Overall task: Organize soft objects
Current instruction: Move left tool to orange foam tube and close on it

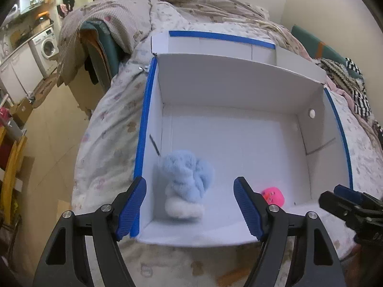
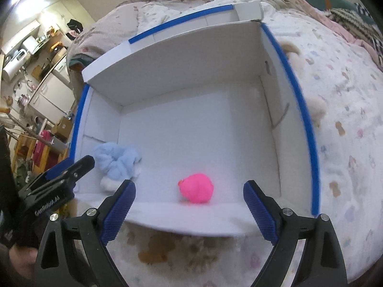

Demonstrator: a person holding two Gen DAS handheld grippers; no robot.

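Soft objects, two in number, lie inside a white cardboard box [image 1: 239, 143] with blue-taped rims that rests on a patterned quilt [image 1: 107, 143]. A pale blue plush toy [image 1: 185, 181] sits in the near left corner, close against the left wall; a pink plush ball [image 2: 196, 187] lies on the floor of the box just behind the near wall, well apart from the blue one.

Left gripper [image 1: 190, 206]: jaws spread wide with nothing between the pads, held above the near left corner so that the blue toy shows between its fingers. Right gripper [image 2: 189, 209]: jaws spread wider, likewise empty, held over the near wall with the pink ball framed between its fingers.

Step in hand, as judged: both toys appear deposited and let go, so the placing stage reads as complete for these two. The next move calls for carrying each gripper clear of the near rim and seeking any soft thing left on the quilt; a tan plush shape [image 2: 316, 110] seems to lie just outside the right wall, though it is blurred.

Edges and room: the far flap [image 1: 239, 69] stands upright and overhangs the back of the box. The middle and far floor are bare, leaving ample space. The two grippers stand near each other.
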